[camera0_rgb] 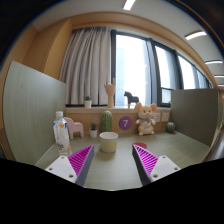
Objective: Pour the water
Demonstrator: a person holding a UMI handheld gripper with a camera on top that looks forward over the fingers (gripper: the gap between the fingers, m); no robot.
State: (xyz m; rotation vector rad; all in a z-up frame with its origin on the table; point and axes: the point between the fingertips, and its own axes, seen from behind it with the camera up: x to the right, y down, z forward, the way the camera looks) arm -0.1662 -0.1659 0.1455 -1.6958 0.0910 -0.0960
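A clear plastic water bottle (62,133) with a white cap stands upright on the desk (112,165), ahead of my fingers and to the left. A white cup (108,141) stands upright just beyond my fingers, about midway between them. My gripper (112,163) is open and empty, its magenta pads (80,160) wide apart over the bare desk. Nothing is between the fingers.
At the back of the desk stand a small potted cactus (106,121), a purple round clock (125,122), a plush bear (146,119) and a small dark cup (170,127). Panels wall the desk at left and right. A window with curtains lies behind.
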